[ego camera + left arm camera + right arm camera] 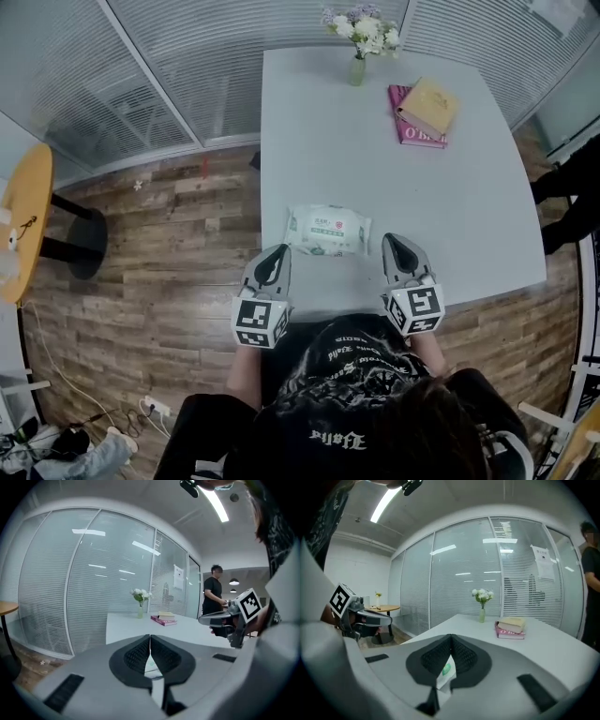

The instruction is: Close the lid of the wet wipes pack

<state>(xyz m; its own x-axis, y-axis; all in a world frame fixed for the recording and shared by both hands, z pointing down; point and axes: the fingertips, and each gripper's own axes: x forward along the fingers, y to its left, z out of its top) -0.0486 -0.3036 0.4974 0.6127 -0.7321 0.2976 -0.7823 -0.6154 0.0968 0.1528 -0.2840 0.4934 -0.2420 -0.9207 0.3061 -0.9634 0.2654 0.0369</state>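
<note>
While left gripper (280, 252) and right gripper (393, 241), jaws closed, flank the wet wipes pack (327, 230), its print blurs.

The wet wipes pack (328, 230) is a soft white pouch with green print. It lies flat near the front edge of the bench (375, 150), its long side parallel to that edge.
</note>
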